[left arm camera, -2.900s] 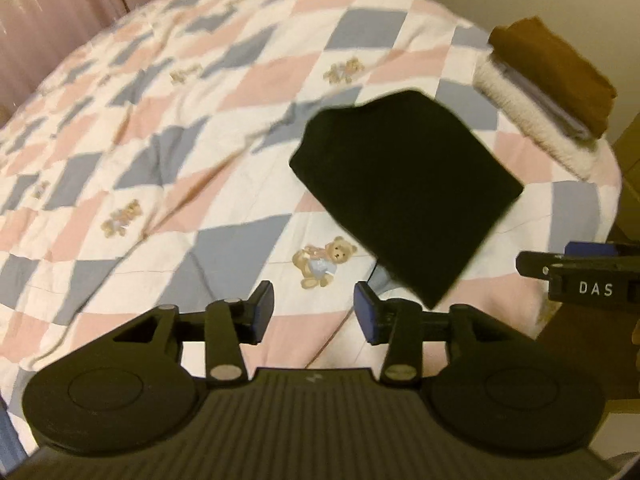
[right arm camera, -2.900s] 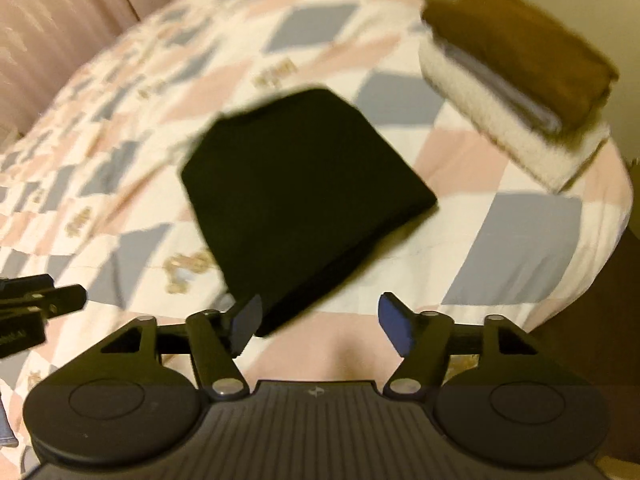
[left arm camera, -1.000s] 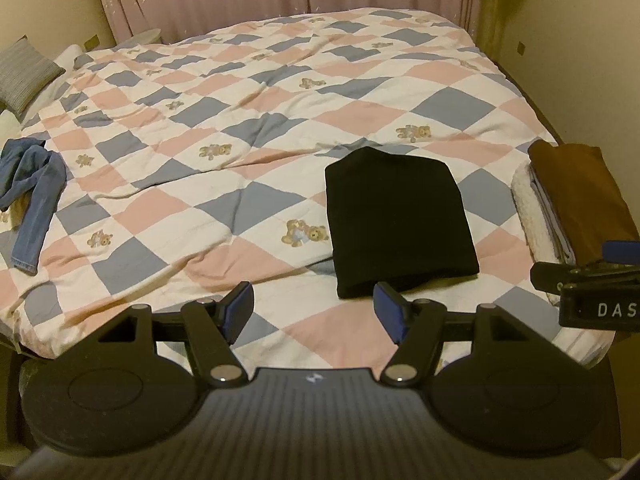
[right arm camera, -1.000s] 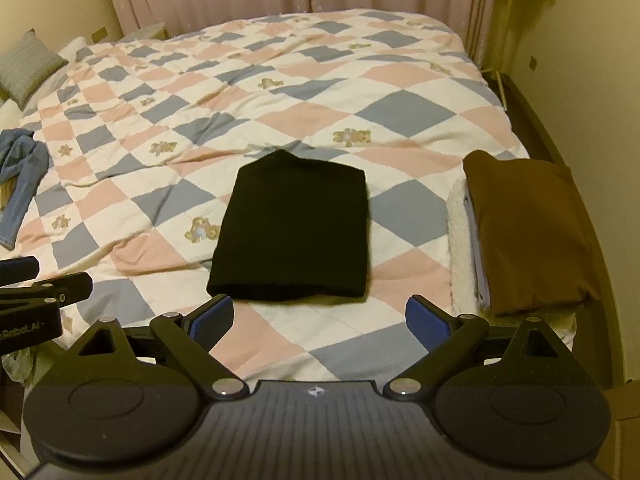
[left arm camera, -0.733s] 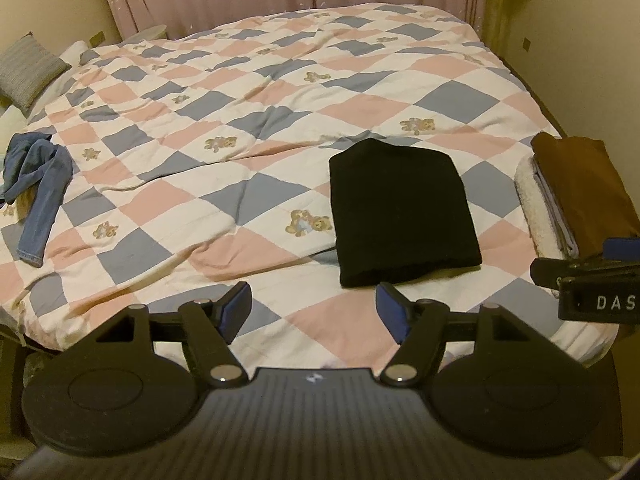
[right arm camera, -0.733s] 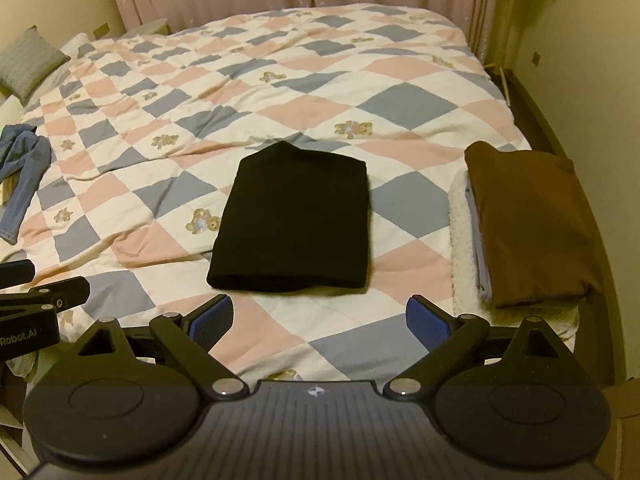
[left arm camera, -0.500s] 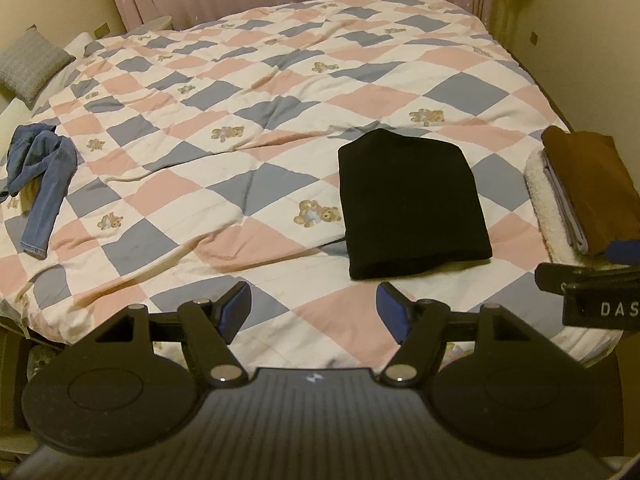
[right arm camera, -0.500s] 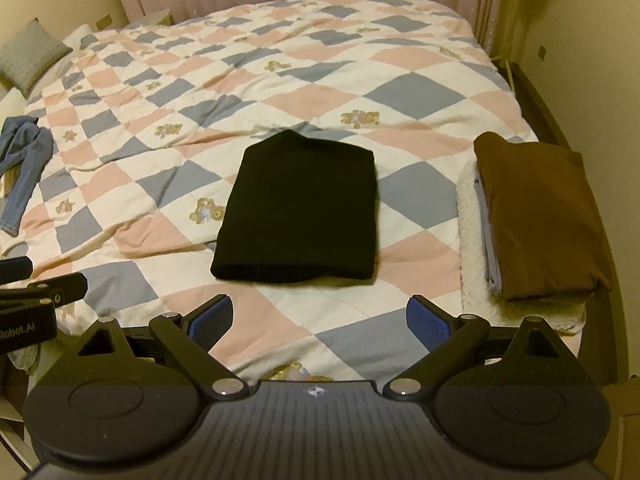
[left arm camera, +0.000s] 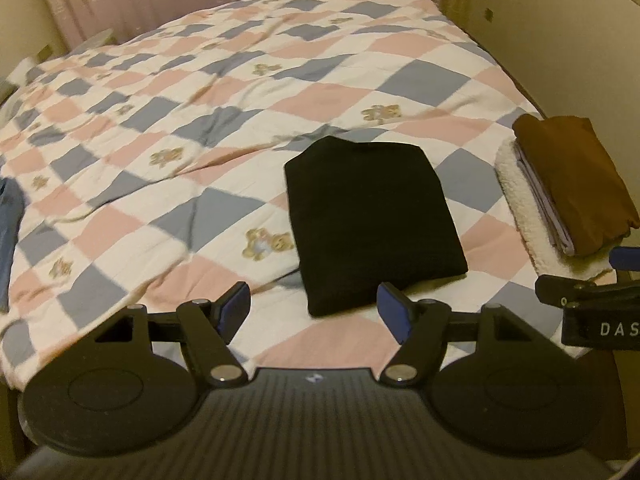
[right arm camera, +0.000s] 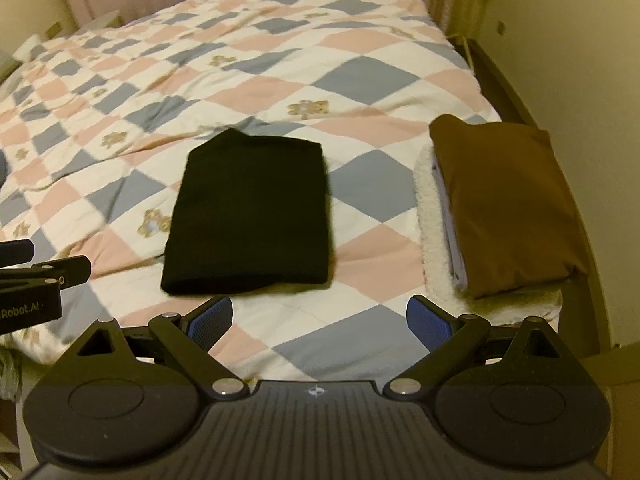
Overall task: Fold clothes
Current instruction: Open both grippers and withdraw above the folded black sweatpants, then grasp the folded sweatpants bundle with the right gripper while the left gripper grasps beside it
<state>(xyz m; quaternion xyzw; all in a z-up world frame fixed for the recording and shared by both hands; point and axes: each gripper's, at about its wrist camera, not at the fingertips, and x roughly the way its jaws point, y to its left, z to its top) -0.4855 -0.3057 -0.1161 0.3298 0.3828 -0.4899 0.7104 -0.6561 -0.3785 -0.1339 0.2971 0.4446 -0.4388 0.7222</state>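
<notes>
A folded black garment (left arm camera: pixel 370 220) (right arm camera: pixel 252 216) lies flat on the checkered quilt near the bed's front edge. My left gripper (left arm camera: pixel 314 314) hovers just short of the garment's near left corner, open and holding nothing. In the right wrist view my right gripper (right arm camera: pixel 320 326) is open wide and empty, a little short of the garment's near edge. Each gripper shows at the edge of the other's view: the right gripper (left arm camera: pixel 592 308) and the left gripper (right arm camera: pixel 36 280).
A stack of folded clothes, brown on top (right arm camera: pixel 504 204) (left arm camera: pixel 572 184) over a white fleecy one (right arm camera: pixel 430 216), sits at the bed's right edge. A blue denim piece (left arm camera: pixel 8 232) lies at the far left. The quilt (left arm camera: pixel 200 120) is wrinkled; a wall runs along the right.
Both grippers have moved forward, closer to the bed and the black garment, which now looks larger. Both stay open. The denim piece has slid almost out of view on the left.
</notes>
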